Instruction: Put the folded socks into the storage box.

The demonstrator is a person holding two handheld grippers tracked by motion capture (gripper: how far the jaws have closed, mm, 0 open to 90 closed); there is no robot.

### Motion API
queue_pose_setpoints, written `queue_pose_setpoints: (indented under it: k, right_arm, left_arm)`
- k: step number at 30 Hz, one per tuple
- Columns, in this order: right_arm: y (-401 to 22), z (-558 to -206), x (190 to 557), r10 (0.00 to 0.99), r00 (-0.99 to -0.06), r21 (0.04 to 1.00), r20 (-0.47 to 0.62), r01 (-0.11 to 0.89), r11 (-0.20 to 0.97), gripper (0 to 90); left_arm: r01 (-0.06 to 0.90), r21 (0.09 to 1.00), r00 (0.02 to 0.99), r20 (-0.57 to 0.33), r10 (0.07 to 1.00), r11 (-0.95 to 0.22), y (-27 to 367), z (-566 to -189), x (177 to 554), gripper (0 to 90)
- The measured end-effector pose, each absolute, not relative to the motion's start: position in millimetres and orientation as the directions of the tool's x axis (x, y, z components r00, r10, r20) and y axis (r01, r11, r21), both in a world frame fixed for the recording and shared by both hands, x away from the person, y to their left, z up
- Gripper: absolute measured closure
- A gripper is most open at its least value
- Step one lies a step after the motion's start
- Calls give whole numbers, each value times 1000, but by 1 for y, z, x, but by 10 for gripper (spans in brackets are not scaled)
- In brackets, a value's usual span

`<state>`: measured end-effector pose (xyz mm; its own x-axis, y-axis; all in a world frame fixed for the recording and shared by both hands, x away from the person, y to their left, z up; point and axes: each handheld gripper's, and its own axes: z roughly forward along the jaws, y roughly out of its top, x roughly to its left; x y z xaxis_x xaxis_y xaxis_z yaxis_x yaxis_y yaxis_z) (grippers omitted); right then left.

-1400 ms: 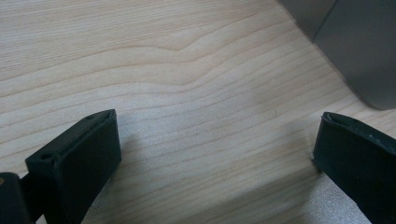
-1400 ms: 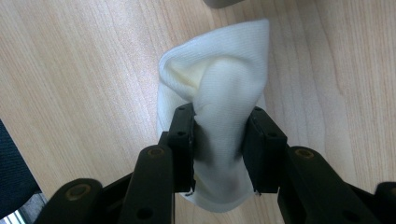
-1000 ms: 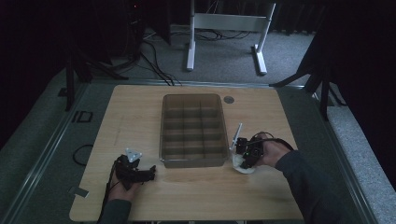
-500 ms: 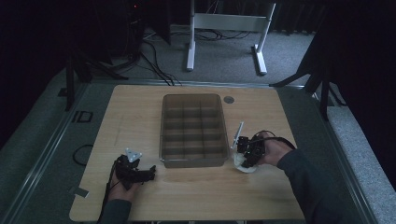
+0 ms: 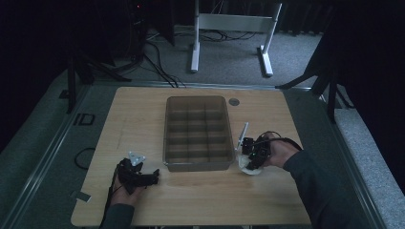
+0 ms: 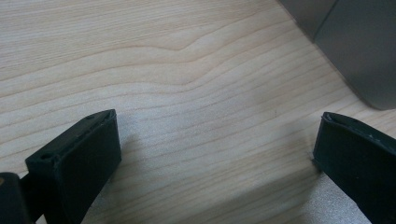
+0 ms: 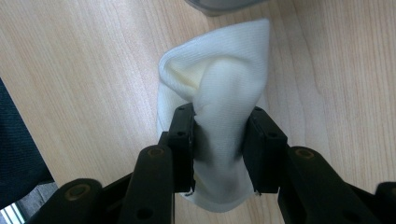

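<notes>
I have the soft white knitted sock (image 7: 215,93) pinched in my right gripper (image 7: 223,140), bunched on the pale wooden table (image 5: 143,109) just beside the grey plastic compartment tray (image 5: 196,133). All its cells look empty, so I judge sorting barely begun. My left gripper (image 6: 210,158) hovers spread wide, empty.

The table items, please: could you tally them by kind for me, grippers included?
White sock: 1, pinched in the right gripper
Grey compartment tray: 1
Small round disc: 1
Grippers: 2, the left gripper with its jaws wide apart
Total: 5
</notes>
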<state>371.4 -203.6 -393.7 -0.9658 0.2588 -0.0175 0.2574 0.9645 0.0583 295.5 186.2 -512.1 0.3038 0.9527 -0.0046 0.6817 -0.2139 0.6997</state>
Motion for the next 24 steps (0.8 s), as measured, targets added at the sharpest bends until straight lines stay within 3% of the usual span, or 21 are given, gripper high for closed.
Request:
queue_pose_setpoints:
  k: [24]
  right_arm:
    - [-202, -380, 372, 252, -967, 60, -27, 250, 966, 663]
  left_arm:
    - [682, 700, 304, -5, 953, -214, 186, -512, 295, 10]
